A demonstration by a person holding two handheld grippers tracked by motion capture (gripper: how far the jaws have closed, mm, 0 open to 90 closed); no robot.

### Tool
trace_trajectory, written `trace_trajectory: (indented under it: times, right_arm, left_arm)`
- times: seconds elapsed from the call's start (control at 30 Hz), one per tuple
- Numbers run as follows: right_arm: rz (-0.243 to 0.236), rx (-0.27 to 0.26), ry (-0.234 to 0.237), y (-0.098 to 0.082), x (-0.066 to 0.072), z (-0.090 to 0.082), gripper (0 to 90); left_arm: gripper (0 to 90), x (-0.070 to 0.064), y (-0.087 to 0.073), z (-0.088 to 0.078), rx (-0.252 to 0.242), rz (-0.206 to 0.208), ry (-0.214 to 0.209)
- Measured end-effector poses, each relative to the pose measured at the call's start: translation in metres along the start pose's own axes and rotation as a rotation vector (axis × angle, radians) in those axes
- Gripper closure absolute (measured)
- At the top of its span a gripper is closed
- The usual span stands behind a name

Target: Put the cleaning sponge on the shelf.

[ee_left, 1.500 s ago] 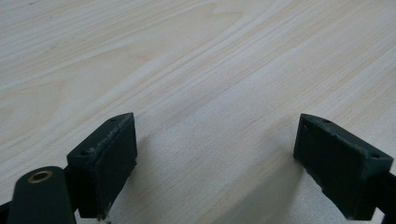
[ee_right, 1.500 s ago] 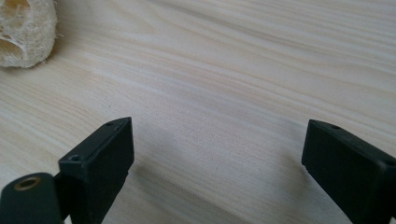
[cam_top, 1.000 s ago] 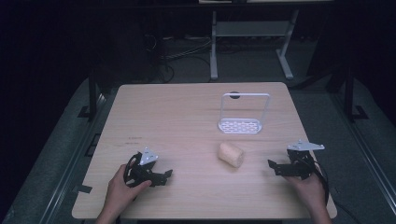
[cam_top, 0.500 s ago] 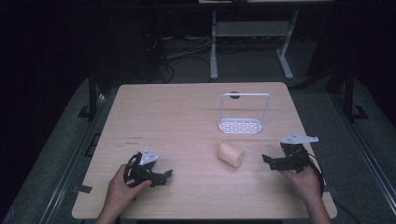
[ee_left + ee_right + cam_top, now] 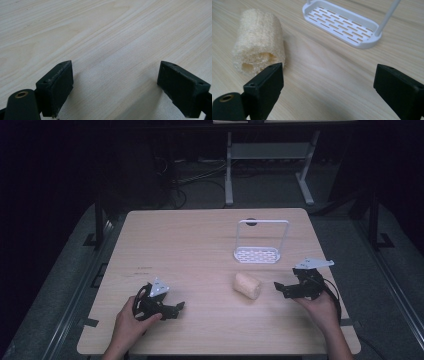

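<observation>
A pale loofah roll (image 5: 247, 286) lies on the wooden table (image 5: 200, 250) right of centre; the right gripper view shows its fibrous end (image 5: 259, 40) just beyond the left jaw. A white slotted rack (image 5: 261, 242) with a tall wire loop handle stands behind it, its tray (image 5: 342, 23) seen at upper centre in the right gripper view. My right gripper (image 5: 282, 289) is open, a short way right of the loofah, jaws pointing left. Near the front left, my left gripper (image 5: 175, 309) rests open on the table, bare wood between its jaws (image 5: 115, 82).
The table's front edge runs just below both hands. Dark floor, cables and a metal stand leg (image 5: 229, 175) lie beyond the far edge. Bare wood spans the table's left and far parts.
My right gripper has moved left and slightly away from me, closing on the loofah. The left gripper has stayed put.
</observation>
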State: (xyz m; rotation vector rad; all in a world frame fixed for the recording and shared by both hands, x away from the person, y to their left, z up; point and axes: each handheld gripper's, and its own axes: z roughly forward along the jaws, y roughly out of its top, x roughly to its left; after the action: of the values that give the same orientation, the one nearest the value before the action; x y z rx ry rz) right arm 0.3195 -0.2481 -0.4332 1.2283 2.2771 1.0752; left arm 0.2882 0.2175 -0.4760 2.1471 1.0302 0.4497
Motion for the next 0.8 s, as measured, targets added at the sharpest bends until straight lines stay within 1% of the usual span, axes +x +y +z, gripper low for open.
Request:
trace_trajectory:
  times: [0.23,0.5,0.57,0.6,0.8]
  right_arm:
    - [-0.013,0.005,0.022,0.008,0.004,0.005,9.2]
    - [-0.042,0.004,0.048,0.018,0.01,0.01,9.1]
    - [-0.042,0.002,0.05,0.019,0.011,0.011,9.1]
    - [-0.047,-0.002,0.06,0.022,0.012,0.012,9.1]
    - [-0.054,-0.001,0.083,0.028,0.017,0.017,9.1]
  left_arm:
    - [12.8,0.0,0.0,0.0,0.0,0.0,0.0]
    - [12.8,0.0,0.0,0.0,0.0,0.0,0.0]
    - [12.8,0.0,0.0,0.0,0.0,0.0,0.0]
    - [12.8,0.0,0.0,0.0,0.0,0.0,0.0]
    - [12.8,0.0,0.0,0.0,0.0,0.0,0.0]
